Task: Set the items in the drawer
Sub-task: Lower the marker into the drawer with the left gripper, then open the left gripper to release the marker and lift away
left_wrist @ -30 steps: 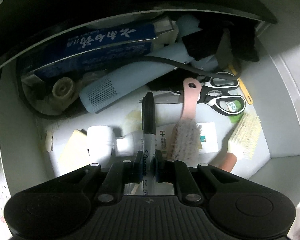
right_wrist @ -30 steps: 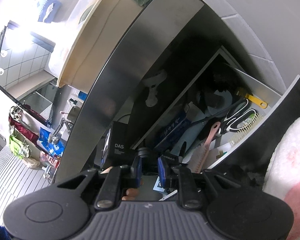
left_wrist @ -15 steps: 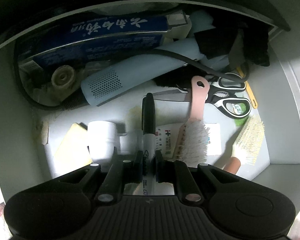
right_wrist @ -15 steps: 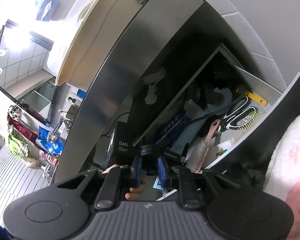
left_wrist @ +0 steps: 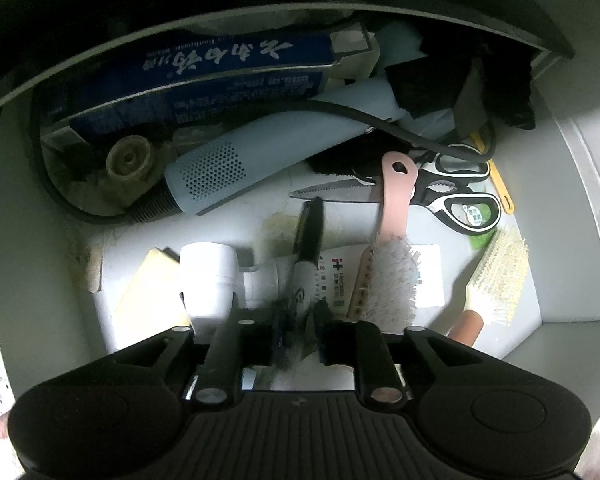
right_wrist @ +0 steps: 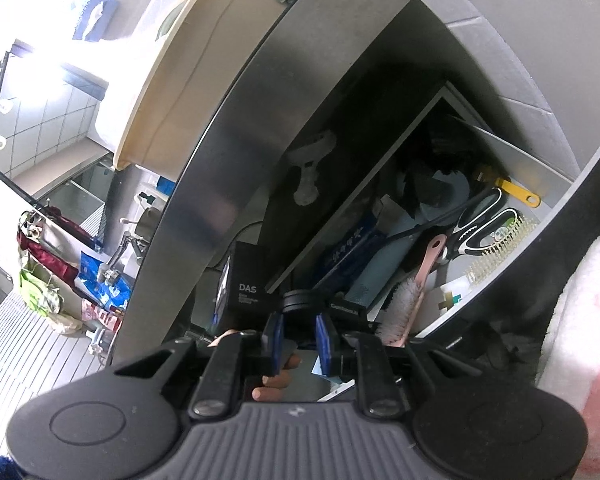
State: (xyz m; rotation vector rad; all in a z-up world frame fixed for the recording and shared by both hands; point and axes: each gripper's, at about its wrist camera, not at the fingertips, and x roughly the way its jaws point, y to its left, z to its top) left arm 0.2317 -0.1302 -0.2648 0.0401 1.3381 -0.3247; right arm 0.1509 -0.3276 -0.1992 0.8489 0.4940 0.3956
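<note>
My left gripper (left_wrist: 298, 320) hangs just above the open grey drawer (left_wrist: 556, 208). A black marker (left_wrist: 306, 252) sits between its fingers, blurred and tilted to the right; the jaws stand slightly apart around it, so the grip looks loosened. My right gripper (right_wrist: 300, 340) is empty, its blue-padded fingers (right_wrist: 274, 338) a small gap apart. It is outside the drawer (right_wrist: 572, 200), looking at it from the left front.
The drawer holds a pale blue speaker (left_wrist: 260, 152), a blue box (left_wrist: 204, 76), black-handled scissors (left_wrist: 452, 196), a pink brush (left_wrist: 388, 264), a cream hairbrush (left_wrist: 496, 280), a white cylinder (left_wrist: 210, 280) and a black cable (left_wrist: 380, 120). A dark counter edge (right_wrist: 260, 120) overhangs it.
The marker has tilted to the right and blurred, slipping in the left gripper as its jaws part. The left gripper has moved a little further over the drawer. The right gripper barely moved.
</note>
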